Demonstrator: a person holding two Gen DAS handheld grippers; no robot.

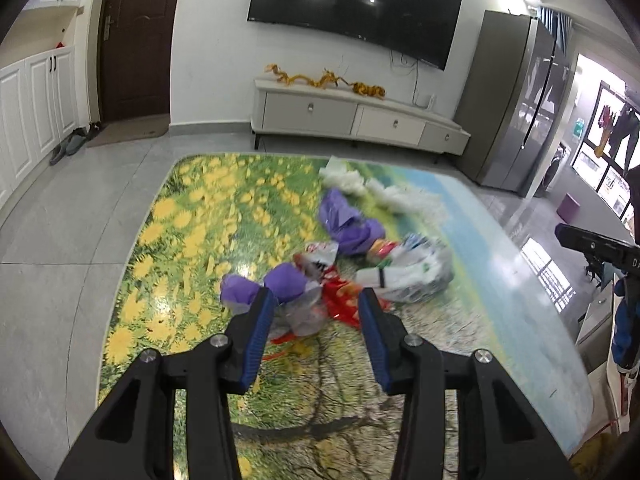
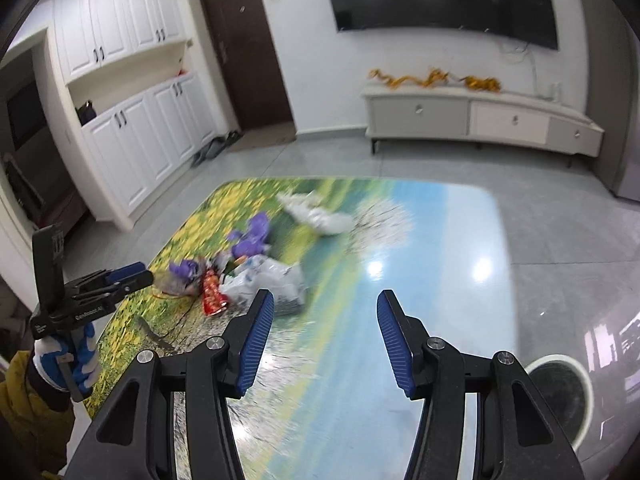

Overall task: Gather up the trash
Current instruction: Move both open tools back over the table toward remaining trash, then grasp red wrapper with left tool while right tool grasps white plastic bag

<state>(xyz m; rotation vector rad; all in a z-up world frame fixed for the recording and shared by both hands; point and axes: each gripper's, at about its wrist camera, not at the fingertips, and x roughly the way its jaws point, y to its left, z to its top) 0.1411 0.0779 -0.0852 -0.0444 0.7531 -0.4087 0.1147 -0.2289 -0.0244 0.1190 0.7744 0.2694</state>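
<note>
A heap of trash lies on a table with a printed flower and sky top (image 1: 192, 240). It holds purple wrappers (image 1: 348, 220), a red foil wrapper (image 1: 340, 304), a white printed plastic bag (image 1: 412, 276) and crumpled white paper (image 1: 400, 196). My left gripper (image 1: 316, 300) is open, its fingers just short of the red wrapper and a purple wad (image 1: 260, 288). My right gripper (image 2: 326, 300) is open and empty above the blue part of the table (image 2: 420, 240), right of the heap (image 2: 256, 276). The left gripper also shows in the right wrist view (image 2: 132, 274).
A dark round bin with a white rim (image 2: 560, 392) stands on the floor at the table's right. A white TV cabinet (image 1: 360, 114) stands against the far wall under a TV (image 1: 352, 4). A grey fridge (image 1: 516, 104) is at the right.
</note>
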